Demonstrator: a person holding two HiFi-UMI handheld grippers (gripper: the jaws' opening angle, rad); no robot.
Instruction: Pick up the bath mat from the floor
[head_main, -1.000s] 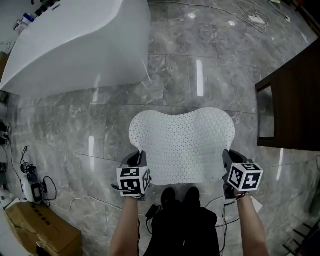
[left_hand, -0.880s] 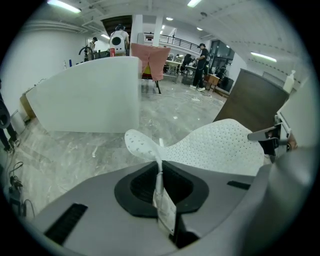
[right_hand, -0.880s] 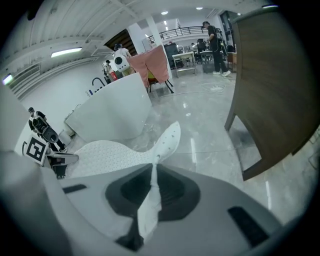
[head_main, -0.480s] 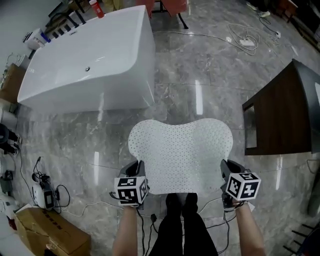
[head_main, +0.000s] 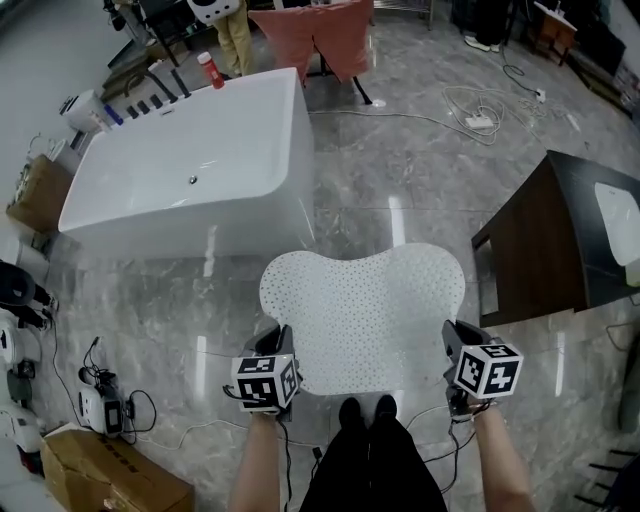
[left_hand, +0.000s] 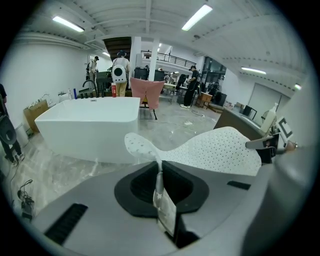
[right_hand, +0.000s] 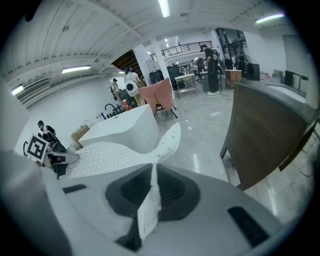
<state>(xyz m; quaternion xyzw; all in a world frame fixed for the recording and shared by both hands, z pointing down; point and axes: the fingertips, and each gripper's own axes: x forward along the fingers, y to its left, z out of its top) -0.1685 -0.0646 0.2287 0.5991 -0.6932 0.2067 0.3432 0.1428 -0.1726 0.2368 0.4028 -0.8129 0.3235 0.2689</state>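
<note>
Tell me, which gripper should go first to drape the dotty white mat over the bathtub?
Probably the left gripper. Both it and the right gripper are shut on near corners of the white dotted rubber bath mat, but the white bathtub stands on the left side, ahead of it.

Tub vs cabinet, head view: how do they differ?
The tub is glossy white with rounded walls; the cabinet is dark brown and square-edged. The tub stands ahead-left of the held mat, the cabinet right of it. Both rest on the grey floor.
</note>
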